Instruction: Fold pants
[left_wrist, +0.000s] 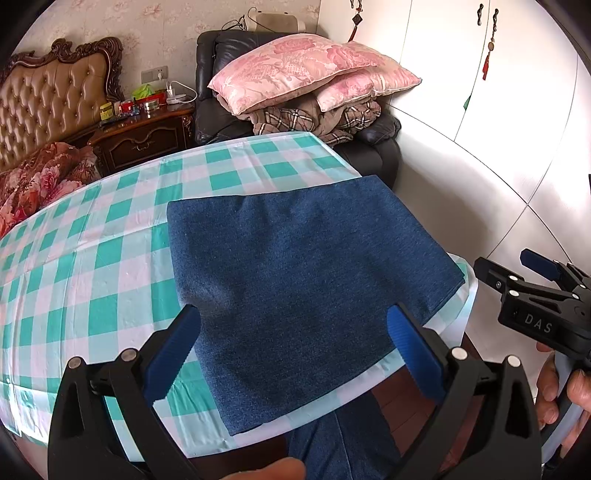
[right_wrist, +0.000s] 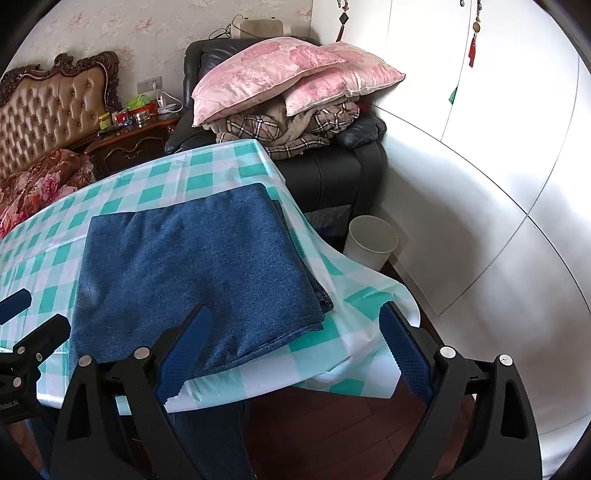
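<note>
The pants lie as one flat blue rectangle, several layers thick, at the corner of the desk nearest the person; in the right wrist view the stacked edges show at about 3 o'clock of the bundle. In the left wrist view the bundle's near end hangs slightly past the desk edge at 6 o'clock. Judging by this, the folding looks finished or close to it.

The left gripper hangs above the near edge of the pants with its jaws spread wide and nothing between them. The right gripper is likewise wide apart and empty, above the bundle's right corner and the drooping tablecloth.

What could go wrong: the bundle sits at the very corner, on a loose plastic-looking cloth that sags off the edge. A downward nudge from either gripper, or a pad catching the cloth instead of the denim, could drag the cloth and slide the pants to the floor. Pinching only the top layer at the 3 o'clock edge would peel the fold open. The two grippers are also near each other and could knock together.

Count: one pair of pants, one desk, one tablecloth, two grippers, two pink pillows on one dark armchair, one white bin.
</note>
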